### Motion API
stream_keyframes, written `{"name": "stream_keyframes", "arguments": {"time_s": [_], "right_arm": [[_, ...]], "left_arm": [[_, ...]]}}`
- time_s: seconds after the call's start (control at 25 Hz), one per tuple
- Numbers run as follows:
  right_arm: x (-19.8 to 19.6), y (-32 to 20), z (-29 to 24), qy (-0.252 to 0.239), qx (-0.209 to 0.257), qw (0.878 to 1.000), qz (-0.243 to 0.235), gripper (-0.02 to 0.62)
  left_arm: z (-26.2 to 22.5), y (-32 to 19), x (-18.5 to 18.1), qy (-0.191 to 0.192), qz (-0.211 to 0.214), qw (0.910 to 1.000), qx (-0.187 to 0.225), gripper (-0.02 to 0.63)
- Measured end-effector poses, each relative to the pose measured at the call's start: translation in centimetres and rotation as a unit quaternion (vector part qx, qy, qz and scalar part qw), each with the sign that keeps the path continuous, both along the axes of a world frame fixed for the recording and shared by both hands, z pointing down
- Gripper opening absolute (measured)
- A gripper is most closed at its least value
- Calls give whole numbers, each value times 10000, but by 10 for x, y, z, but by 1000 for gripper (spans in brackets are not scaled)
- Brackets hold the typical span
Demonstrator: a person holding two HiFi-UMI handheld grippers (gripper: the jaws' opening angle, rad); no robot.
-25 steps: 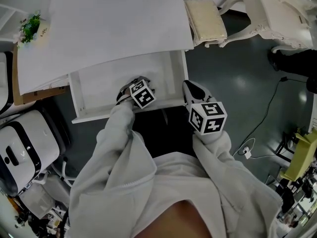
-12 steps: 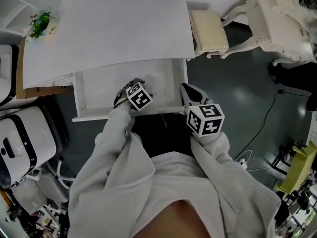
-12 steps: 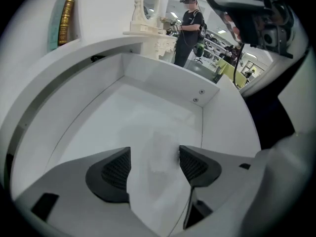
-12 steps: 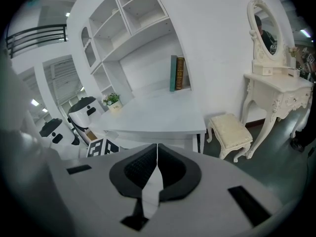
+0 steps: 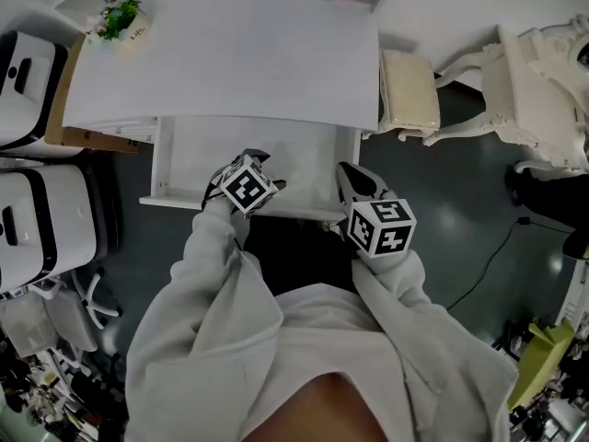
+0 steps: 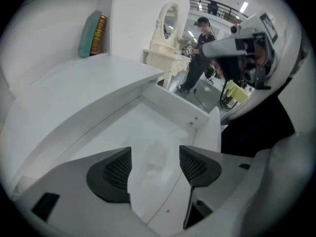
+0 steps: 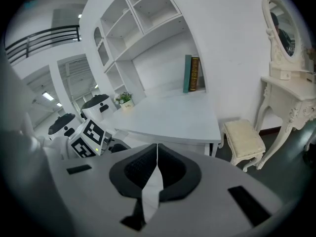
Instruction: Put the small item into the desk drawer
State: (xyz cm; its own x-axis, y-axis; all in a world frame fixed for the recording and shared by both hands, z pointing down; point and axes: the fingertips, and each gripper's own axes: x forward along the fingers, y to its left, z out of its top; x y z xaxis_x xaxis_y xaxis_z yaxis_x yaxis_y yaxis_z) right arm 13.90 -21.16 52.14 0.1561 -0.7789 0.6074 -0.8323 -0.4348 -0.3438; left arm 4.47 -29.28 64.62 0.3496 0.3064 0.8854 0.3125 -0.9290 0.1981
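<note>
Two claws: my left gripper (image 5: 270,169), jaws wide apart and empty, hangs over the open drawer (image 5: 175,168). A faint pale shape, probably the small item (image 6: 152,163), lies on its floor straight ahead. My right gripper (image 7: 157,152), clenched on nothing, sits by the drawer's front-right corner.

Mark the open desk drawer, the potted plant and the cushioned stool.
open desk drawer (image 5: 189,155), head view, bare floor of the drawer.
potted plant (image 5: 121,15), head view, green leaves.
cushioned stool (image 5: 410,101), head view, middle of the seat cushion.
</note>
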Motion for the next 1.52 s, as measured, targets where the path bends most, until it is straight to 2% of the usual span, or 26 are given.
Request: {"name": "stream_keyframes", "arguments": {"time_s": [0.16,0.24,0.32,0.44,0.6,0.72,0.84,0.96,1.08,1.24,1.4,1.52], "right_arm": [[1,-4,-3,-26,101,9997,-214,32],[3,-6,-4,-42,163,9994,-292,32],[6,-6,-5,-65,230,9992,-330,32],[12,-7,-9,-71,321,9985,-435,32],[13,-8,-14,-55,419,9966,-709,32],[11,-3,-20,-33,490,9951,-861,32],[13,6,-27,25,577,9939,-943,32],[17,19,-35,111,724,9924,-985,32],[22,31,-48,322,909,9900,-1033,32],[24,48,-63,612,1127,9864,-1024,32],[21,61,-71,874,1301,9821,-1049,32],[16,69,-72,937,1348,9805,-1082,32]], "left_arm": [[-23,8,1,357,-781,9936,-735,314],[-37,9,2,581,-1212,9853,-1051,314],[-51,10,4,853,-1681,9732,-1315,313],[-74,6,6,1321,-2419,9479,-1599,313],[-104,2,3,1957,-3269,9061,-1838,307],[-124,2,-1,2427,-3760,8748,-1857,255],[-143,5,-6,2944,-4101,8472,-1656,193],[-161,15,-10,3331,-4271,8297,-1348,146],[-176,26,-12,3549,-4329,8237,-907,110],[-186,37,-23,3690,-4453,8158,-41,79],[-188,41,-42,3688,-4595,8033,868,30],[-186,44,-56,3588,-4677,7983,1236,15]]}}
